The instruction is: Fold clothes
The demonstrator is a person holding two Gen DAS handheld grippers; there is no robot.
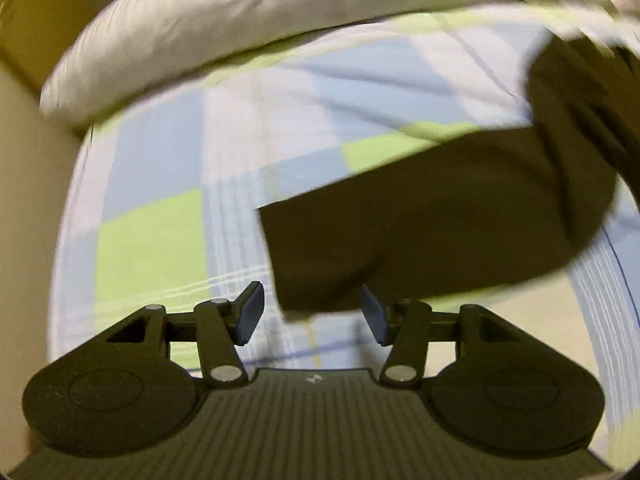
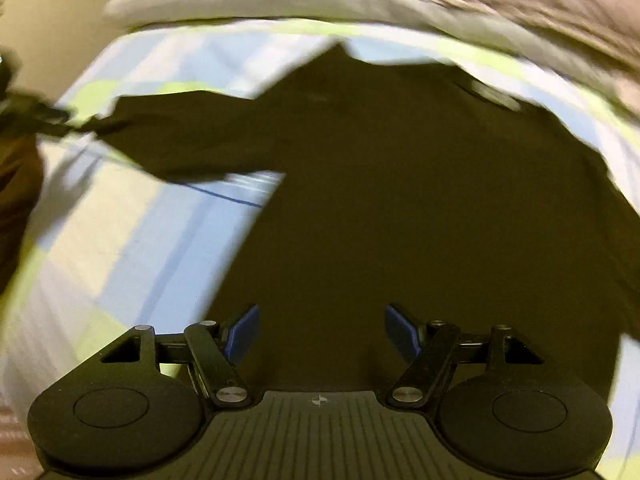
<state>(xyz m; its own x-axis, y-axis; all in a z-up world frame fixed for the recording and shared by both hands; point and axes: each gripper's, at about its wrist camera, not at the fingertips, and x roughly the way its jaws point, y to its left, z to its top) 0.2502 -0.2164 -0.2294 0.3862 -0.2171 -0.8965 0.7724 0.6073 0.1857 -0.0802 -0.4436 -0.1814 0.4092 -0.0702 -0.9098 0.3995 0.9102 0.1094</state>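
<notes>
A dark long-sleeved shirt (image 2: 400, 200) lies spread flat on the bed, with one sleeve (image 2: 192, 140) stretched out to the left. In the left wrist view the end of that sleeve (image 1: 420, 220) reaches in from the right. Its cuff corner sits between the blue pads of my left gripper (image 1: 313, 314), and the left pad stands clear of the cloth. The left gripper (image 2: 76, 122) also shows as a blur at the sleeve tip in the right wrist view. My right gripper (image 2: 322, 334) hovers open over the lower part of the shirt's body, with nothing between its fingers.
The bed has a checked sheet (image 1: 160, 160) in blue, white and lime. A white pillow (image 1: 200, 20) lies along the far side, with a grey-brown cover (image 2: 520, 8) beside it. A person's brown sleeve (image 2: 16, 184) is at the left edge. A beige wall lies beyond the bed.
</notes>
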